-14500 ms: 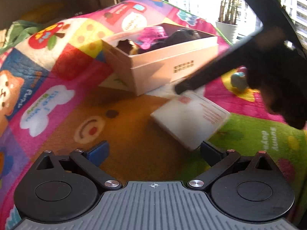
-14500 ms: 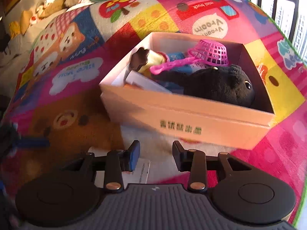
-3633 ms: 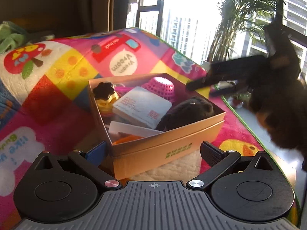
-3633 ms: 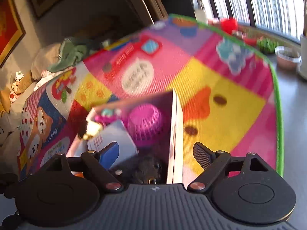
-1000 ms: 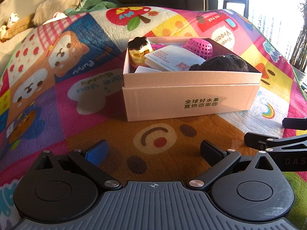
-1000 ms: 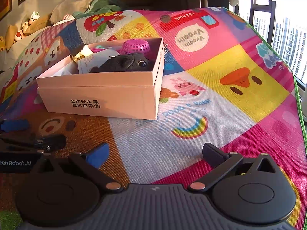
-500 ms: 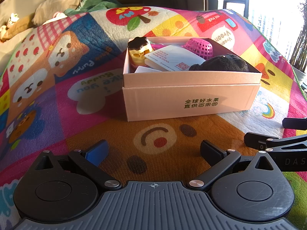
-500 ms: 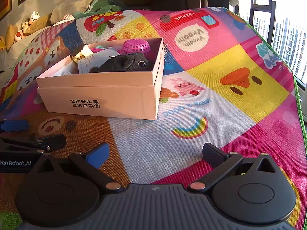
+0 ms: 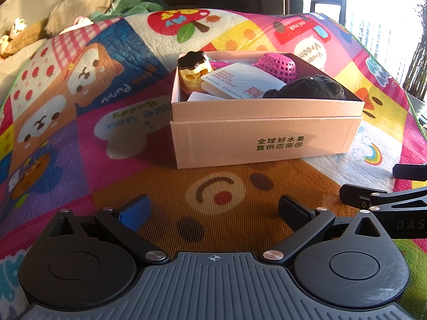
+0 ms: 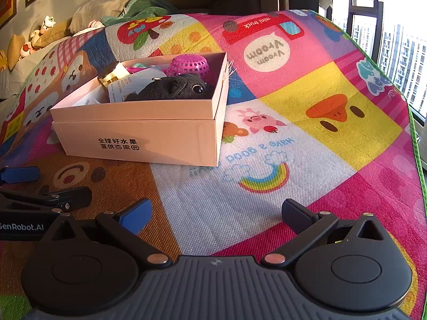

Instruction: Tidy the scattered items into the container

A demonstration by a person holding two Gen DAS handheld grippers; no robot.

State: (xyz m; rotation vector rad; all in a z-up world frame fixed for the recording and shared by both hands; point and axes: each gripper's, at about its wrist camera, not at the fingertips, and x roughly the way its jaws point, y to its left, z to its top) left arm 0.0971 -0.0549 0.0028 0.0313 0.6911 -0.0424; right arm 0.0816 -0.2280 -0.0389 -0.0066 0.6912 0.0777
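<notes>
A pink cardboard box (image 9: pixel 267 144) (image 10: pixel 149 138) stands on the colourful play mat. In it lie a black plush toy (image 9: pixel 307 88) (image 10: pixel 170 89), a pink mesh basket (image 9: pixel 277 64) (image 10: pixel 189 65), a white card box (image 9: pixel 240 80) and a yellow toy with a dark lid (image 9: pixel 193 72). My left gripper (image 9: pixel 213 210) is open and empty, low over the mat in front of the box. My right gripper (image 10: pixel 216 213) is open and empty, to the right of the left one, also short of the box.
The play mat (image 10: pixel 320 93) covers the floor, with a green border at the right edge (image 10: pixel 416 144). Pillows and a green cloth (image 9: pixel 133 0) lie at the back. A window (image 10: pixel 395 26) is at the right. The right gripper's fingers (image 9: pixel 373 194) show beside my left.
Earlier the white card box lay on the mat; now it is inside the pink box. Both grippers have drawn back and held still over the last second.
</notes>
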